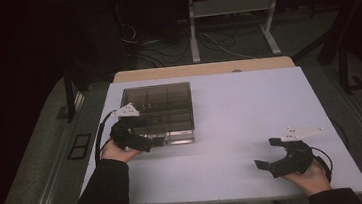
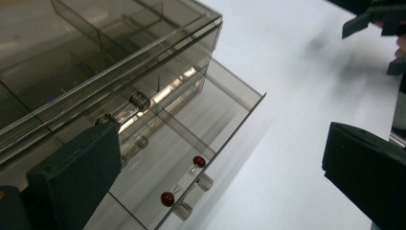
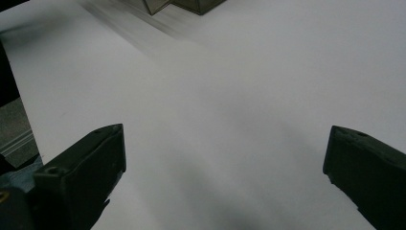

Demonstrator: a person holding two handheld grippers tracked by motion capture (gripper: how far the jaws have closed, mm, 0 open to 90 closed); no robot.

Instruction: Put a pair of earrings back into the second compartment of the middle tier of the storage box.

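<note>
High view, left gripper open, drawer box

Smoky clear drawer box, lowest drawer pulled out, table's left

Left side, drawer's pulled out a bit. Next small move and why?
Probably reach the open left hand-held gripper into the drawer toward a red bead: the jaws stand wide with nothing between them, and two beads lie near its front edge.
</note>
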